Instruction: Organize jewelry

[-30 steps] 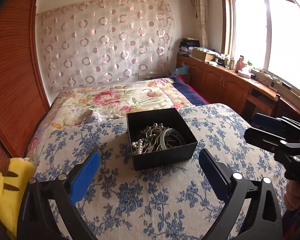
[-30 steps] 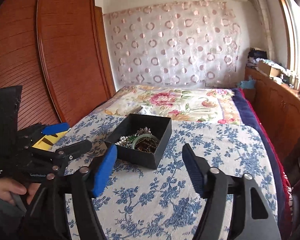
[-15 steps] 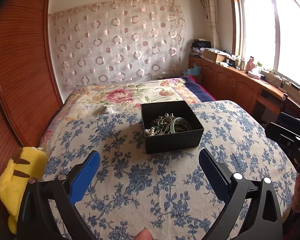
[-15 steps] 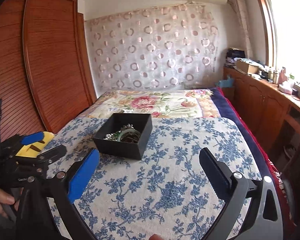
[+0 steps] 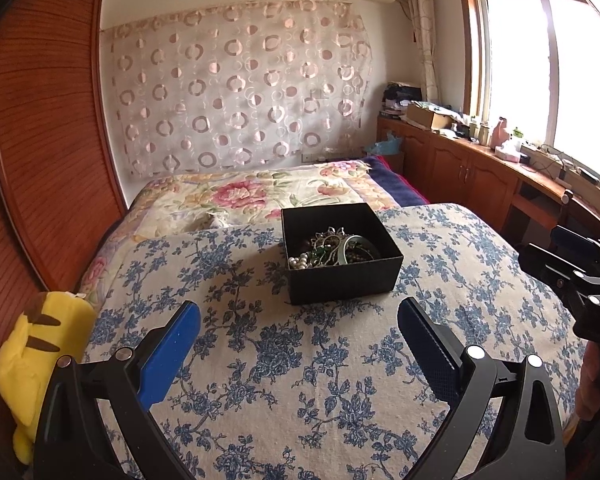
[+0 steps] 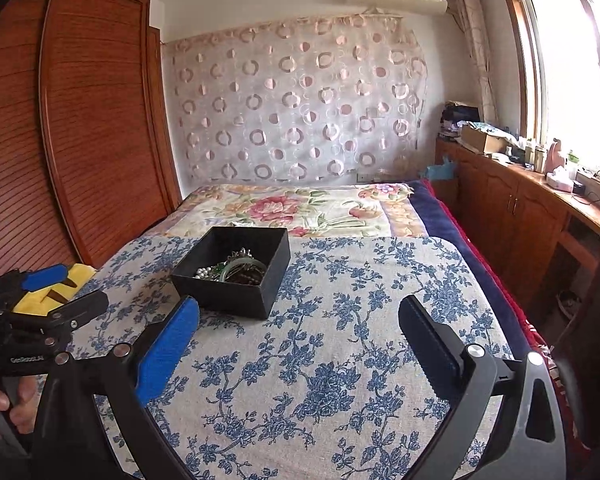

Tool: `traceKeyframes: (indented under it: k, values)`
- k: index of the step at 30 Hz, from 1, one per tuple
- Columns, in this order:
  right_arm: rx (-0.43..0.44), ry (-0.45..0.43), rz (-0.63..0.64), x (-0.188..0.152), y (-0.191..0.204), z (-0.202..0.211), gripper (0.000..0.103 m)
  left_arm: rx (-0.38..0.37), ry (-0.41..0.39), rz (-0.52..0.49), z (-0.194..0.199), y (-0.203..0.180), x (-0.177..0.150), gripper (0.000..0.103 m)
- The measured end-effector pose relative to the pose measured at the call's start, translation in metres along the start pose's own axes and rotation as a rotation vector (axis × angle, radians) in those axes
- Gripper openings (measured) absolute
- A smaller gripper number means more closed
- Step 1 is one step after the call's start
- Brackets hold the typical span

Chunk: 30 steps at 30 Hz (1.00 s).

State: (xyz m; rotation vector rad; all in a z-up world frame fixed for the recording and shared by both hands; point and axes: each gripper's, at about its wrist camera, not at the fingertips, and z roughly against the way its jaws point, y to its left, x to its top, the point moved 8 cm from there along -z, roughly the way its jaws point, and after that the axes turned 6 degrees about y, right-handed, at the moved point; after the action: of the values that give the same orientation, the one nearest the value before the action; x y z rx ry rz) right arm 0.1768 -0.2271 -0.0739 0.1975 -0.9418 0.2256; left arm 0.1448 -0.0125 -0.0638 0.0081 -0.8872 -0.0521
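**Both grippers back from the box, jewelry piled inside**

I hold my left gripper (image 5: 299, 326) low over the bed, fingers wide and gripping nothing. My right gripper (image 6: 299, 326) hangs the same way, fingers spread and bare. The box (image 5: 342, 278) sits ahead on the blue-flowered cover (image 5: 260, 360), open-topped, with the jewelry (image 5: 332, 249) heaped in its near half: pearls, a green bangle, dark beads, something silver, all tangled.

This fits either a pile waiting to be sorted or pieces gathered in and done; I can't tell which from here. If I do go in, I'd judge one strand at a time is wise, pinching a loose end so the rest doesn't drag out, and steadying the box wall with the other gripper, since the bedding is soft and the box could tip.

A yellow plush (image 5: 40, 364) lies at the left edge by the wooden wardrobe (image 6: 80, 120). Window (image 5: 560, 72) to the right, cluttered counter (image 5: 500, 152) below it, circle-print curtain (image 6: 296, 108) on the far wall.
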Motion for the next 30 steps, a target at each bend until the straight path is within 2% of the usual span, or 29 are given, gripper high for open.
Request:
traceKeyframes:
  k: [30]
  values:
    - [0.004, -0.006, 0.004, 0.0008, 0.0031, -0.0007, 0.101, 0.000, -0.016, 0.003, 0.0064, -0.0008, -0.0010, 0.095]
